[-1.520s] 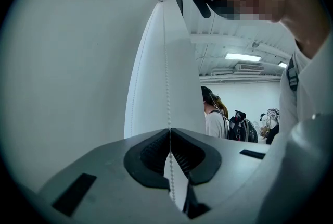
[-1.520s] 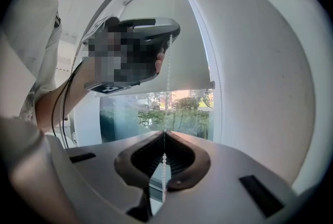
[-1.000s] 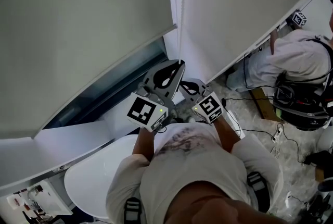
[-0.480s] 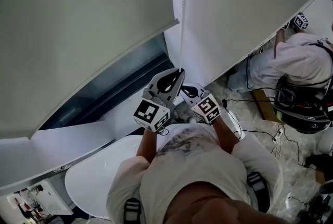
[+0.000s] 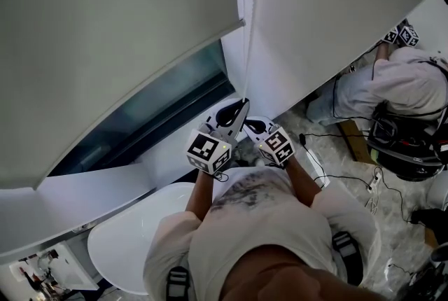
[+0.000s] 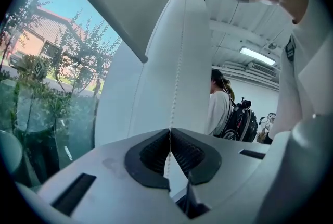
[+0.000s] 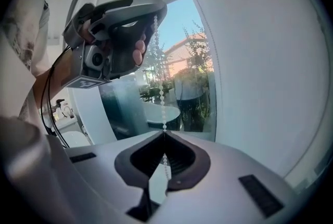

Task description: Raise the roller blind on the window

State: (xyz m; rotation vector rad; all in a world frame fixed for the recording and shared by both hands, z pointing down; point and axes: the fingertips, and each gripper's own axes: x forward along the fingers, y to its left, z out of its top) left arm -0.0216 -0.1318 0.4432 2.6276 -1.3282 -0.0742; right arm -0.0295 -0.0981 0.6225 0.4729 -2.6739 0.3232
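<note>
Left gripper (image 6: 169, 131): fingers closed on the bead chain (image 6: 177, 77), at 11 o'clock from the right gripper
Right gripper (image 7: 164, 133): fingers pinched shut on the bead chain lower down
Roller blind (image 5: 105, 33): 10 o'clock from both grippers, bottom edge partway up the window (image 5: 161, 117)

No letters, numbers, brand names or labels are legible in any view. The only printed marks are black-and-white square code patterns, which do not read as text. They stand on the left-hand marker cube (image 5: 208, 151), on the right-hand marker cube (image 5: 277, 145), and on the further marker cubes (image 5: 402, 33) beside the second person at the upper right of the head view.
</note>
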